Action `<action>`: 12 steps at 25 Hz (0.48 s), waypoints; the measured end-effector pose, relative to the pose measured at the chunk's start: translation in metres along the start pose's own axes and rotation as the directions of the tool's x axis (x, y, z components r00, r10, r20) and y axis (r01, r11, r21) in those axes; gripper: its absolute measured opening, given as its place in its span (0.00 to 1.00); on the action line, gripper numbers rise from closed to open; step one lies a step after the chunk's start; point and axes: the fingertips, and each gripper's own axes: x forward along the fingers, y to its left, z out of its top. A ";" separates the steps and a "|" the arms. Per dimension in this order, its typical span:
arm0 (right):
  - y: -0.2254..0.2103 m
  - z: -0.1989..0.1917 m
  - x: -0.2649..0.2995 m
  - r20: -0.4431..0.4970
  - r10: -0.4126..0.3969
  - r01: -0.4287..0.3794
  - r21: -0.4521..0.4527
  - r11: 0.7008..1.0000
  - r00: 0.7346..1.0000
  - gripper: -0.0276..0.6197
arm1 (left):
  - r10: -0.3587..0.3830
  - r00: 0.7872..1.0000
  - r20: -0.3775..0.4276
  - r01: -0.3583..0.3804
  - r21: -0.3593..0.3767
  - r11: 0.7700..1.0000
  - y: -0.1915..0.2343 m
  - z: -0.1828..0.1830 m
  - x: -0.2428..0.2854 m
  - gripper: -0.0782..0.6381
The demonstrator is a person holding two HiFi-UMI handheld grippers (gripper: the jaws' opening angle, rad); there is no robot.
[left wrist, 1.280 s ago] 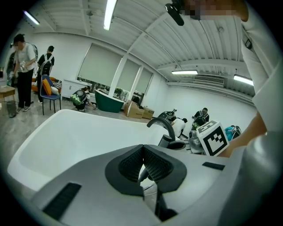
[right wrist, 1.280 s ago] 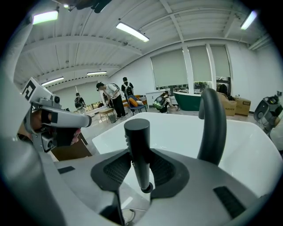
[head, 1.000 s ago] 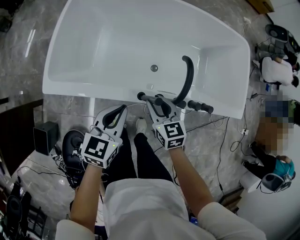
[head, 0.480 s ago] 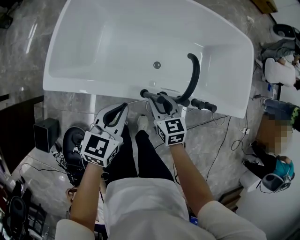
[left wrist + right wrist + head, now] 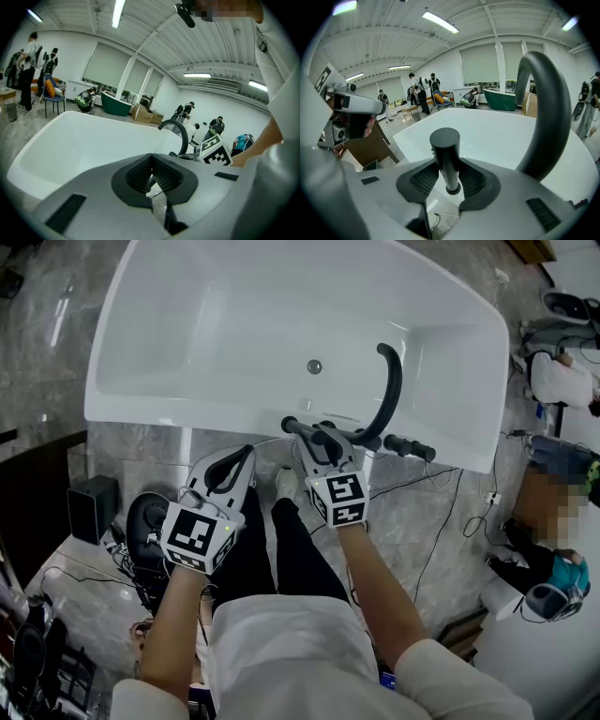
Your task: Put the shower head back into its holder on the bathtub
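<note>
The white bathtub [image 5: 187, 423] lies ahead of me, with black fittings on its near rim. My right gripper [image 5: 322, 440] is shut on the black stick-shaped shower head [image 5: 292, 427], holding it just over that rim beside the arched black spout [image 5: 392, 390]. In the right gripper view the shower head [image 5: 445, 154] stands between the pads of my right gripper [image 5: 447, 174], and the spout [image 5: 548, 117] curves up at the right. I cannot make out the holder itself. My left gripper [image 5: 246, 454] hangs shut and empty short of the tub, its tip [image 5: 151, 161] pointing at the tub's inside.
A black tap lever [image 5: 410, 448] lies on the rim right of the spout. The drain [image 5: 314, 366] sits in the tub floor. A black box [image 5: 92, 514] and cables lie on the floor at left. A person [image 5: 553, 521] crouches at the right.
My right gripper has sunk a little with the shower head toward the tub rim. The left gripper has kept still.
</note>
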 end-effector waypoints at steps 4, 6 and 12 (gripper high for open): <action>0.000 -0.006 0.003 -0.014 -0.003 0.003 -0.002 1.000 1.000 0.26 | -0.005 1.000 -0.001 0.005 0.002 1.000 0.000 0.000 0.002 0.12; 0.000 -0.007 0.004 -0.017 -0.003 0.003 -0.003 1.000 1.000 0.26 | -0.005 1.000 -0.003 0.005 0.003 1.000 0.000 0.000 0.003 0.12; -0.001 -0.012 0.007 -0.026 -0.003 0.003 -0.003 1.000 1.000 0.26 | -0.005 1.000 -0.006 0.005 0.006 1.000 0.002 -0.001 0.004 0.12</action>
